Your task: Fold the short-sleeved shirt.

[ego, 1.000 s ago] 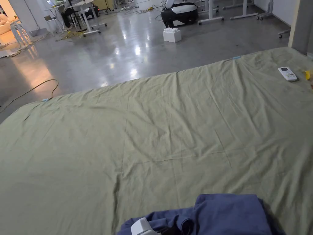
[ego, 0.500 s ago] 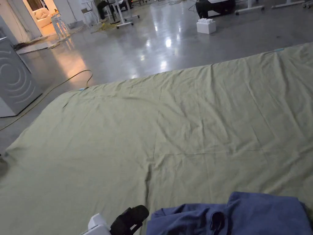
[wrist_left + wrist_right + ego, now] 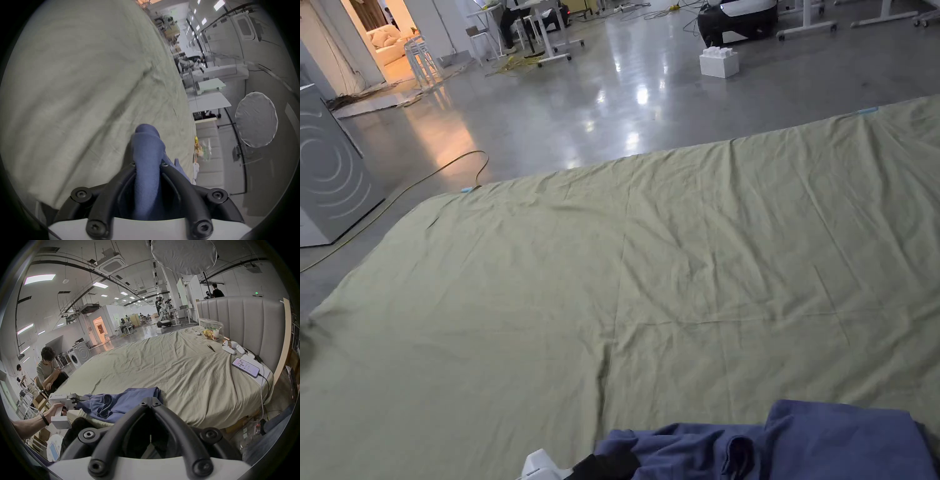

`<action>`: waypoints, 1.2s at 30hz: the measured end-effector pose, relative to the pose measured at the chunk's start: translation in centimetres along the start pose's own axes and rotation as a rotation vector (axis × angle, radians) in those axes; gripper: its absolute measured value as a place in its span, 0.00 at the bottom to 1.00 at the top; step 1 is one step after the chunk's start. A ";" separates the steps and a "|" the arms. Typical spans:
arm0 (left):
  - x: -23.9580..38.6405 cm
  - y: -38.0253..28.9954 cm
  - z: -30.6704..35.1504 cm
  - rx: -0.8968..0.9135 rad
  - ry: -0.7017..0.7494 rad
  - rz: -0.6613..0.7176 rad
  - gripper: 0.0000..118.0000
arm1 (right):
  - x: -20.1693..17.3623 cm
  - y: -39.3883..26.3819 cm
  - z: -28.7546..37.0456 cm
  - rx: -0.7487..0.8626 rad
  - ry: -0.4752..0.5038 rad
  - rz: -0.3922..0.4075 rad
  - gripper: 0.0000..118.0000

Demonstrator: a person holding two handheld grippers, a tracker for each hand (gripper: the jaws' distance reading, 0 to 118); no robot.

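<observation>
- Since half a second ago your left gripper (image 3: 600, 465) sits lower at the near edge in the head view, its dark tip now against the shirt's (image 3: 775, 444) left end rather than raised clear beside it.
- Your left gripper's jaws are pinched on a fold of the blue shirt (image 3: 146, 162); in the left gripper view the cloth runs up between both black jaws and bulges past their tips.
- From the right gripper view you can see your left hand (image 3: 56, 408) holding that gripper (image 3: 76, 400) at the shirt's (image 3: 116, 404) left end.
- Your right gripper (image 3: 150, 400) has its jaws pressed together, tips meeting; it sits near the shirt's right end, and the cloth may lie just behind the tips, though you cannot tell if any is caught.
- The shirt lies bunched and crumpled on the green sheet (image 3: 625, 281), at the near edge of the bed, right of centre.
- A phone (image 3: 246, 369) with a cable rests on the sheet well to the right, near the padded headboard (image 3: 240, 316).
- A seated person (image 3: 47, 369) is at the far left beside the bed.
</observation>
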State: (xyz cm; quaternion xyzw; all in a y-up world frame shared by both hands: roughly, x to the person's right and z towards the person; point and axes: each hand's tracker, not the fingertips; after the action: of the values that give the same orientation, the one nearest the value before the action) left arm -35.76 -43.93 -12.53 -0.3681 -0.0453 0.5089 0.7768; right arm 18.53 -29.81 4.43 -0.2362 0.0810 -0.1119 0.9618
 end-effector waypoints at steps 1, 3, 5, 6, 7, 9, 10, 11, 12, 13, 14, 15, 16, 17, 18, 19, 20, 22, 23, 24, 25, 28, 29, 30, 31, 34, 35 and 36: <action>-1.4 1.1 0.6 0.027 0.046 -0.014 0.13 | -0.1 0.1 0.0 0.001 0.004 -0.003 0.00; -1.1 2.3 2.4 0.095 0.024 -0.038 0.13 | -0.2 0.3 -0.3 0.001 0.020 0.001 0.00; -0.5 4.0 5.2 0.144 0.020 -0.062 0.13 | -0.6 0.6 -0.5 0.005 0.028 0.020 0.00; 0.0 4.8 6.4 0.157 0.034 -0.110 0.13 | -0.7 0.7 -0.7 0.006 0.033 0.022 0.00; 1.0 5.4 7.9 0.183 0.073 -0.201 0.13 | -0.7 0.7 -0.9 0.008 0.043 0.020 0.00; 2.4 6.6 10.0 0.217 0.124 -0.346 0.13 | -0.8 0.7 -1.2 0.009 0.058 0.010 0.00; 3.6 6.8 10.9 0.250 0.146 -0.413 0.13 | -0.9 0.7 -1.4 0.009 0.062 0.009 0.00; 4.9 6.6 10.8 0.282 0.137 -0.462 0.13 | -1.2 0.7 -1.5 0.008 0.064 0.010 0.00; 5.9 6.2 10.6 0.272 0.138 -0.482 0.13 | -1.3 0.7 -1.5 0.008 0.065 0.012 0.00; 8.9 3.5 9.7 0.256 0.142 -0.533 0.13 | -1.5 0.7 -1.4 0.009 0.071 0.016 0.00; 10.5 1.8 8.5 0.223 0.130 -0.603 0.13 | -1.7 0.7 -1.2 0.009 0.076 0.022 0.00; 11.5 0.6 7.6 0.192 0.115 -0.647 0.13 | -1.8 0.7 -1.1 0.009 0.076 0.028 0.00; 12.7 -1.2 6.2 0.155 0.102 -0.686 0.13 | -1.9 1.0 -0.9 0.008 0.074 0.039 0.00; 13.7 -2.7 4.1 0.112 0.091 -0.716 0.13 | -2.0 1.1 -0.7 0.008 0.063 0.052 0.00; 14.3 -4.2 2.4 0.060 0.087 -0.745 0.13 | -2.0 1.2 -0.4 0.009 0.054 0.061 0.00; 14.7 -6.2 0.3 0.002 0.101 -0.783 0.13 | -1.9 1.3 -0.1 0.011 0.046 0.067 0.00; 14.7 -7.9 -2.1 -0.049 0.158 -0.844 0.13 | -1.4 1.1 0.3 0.016 0.037 0.070 0.00; 14.4 -10.8 -5.3 -0.121 0.231 -0.931 0.13 | -1.0 1.2 1.1 0.027 0.023 0.073 0.00; 14.1 -12.2 -6.5 -0.155 0.234 -0.946 0.13 | -0.8 1.2 1.6 0.032 0.014 0.074 0.00; 13.8 -12.8 -7.2 -0.192 0.207 -0.925 0.14 | 0.1 0.4 1.9 0.035 0.008 0.074 0.00; 13.2 -13.0 -8.1 -0.226 0.191 -0.907 0.14 | 0.7 0.1 2.2 0.036 0.001 0.068 0.00; 12.8 -12.2 -8.7 -0.213 0.194 -0.824 0.24 | 2.2 -0.5 2.1 0.011 -0.017 0.022 0.00; 12.3 -11.3 -7.4 -0.193 0.125 -0.789 0.33 | 2.6 -0.6 2.2 0.007 -0.026 0.013 0.00; 12.6 -10.6 -6.4 -0.173 0.070 -0.764 0.42 | 2.7 -0.7 2.2 0.007 -0.030 0.008 0.00; 13.1 -9.6 -4.9 -0.134 -0.007 -0.757 0.52 | 3.0 -0.9 2.3 0.009 -0.029 -0.002 0.00; 14.2 -7.2 0.4 0.030 -0.174 -0.704 0.54 | 2.9 -0.4 1.9 0.012 -0.006 -0.058 0.00; 14.2 -6.4 1.1 0.060 -0.191 -0.664 0.54 | 3.0 -0.6 1.6 0.011 -0.001 -0.074 0.00; 14.2 -5.9 1.5 0.076 -0.197 -0.616 0.54 | 3.2 -0.8 1.3 0.010 0.003 -0.086 0.00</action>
State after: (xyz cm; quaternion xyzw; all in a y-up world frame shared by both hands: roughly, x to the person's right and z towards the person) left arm -25.16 -32.73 -12.09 -0.2566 -0.2106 0.2843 0.8994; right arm 21.76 -30.71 5.61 -0.2347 0.0719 -0.1539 0.9571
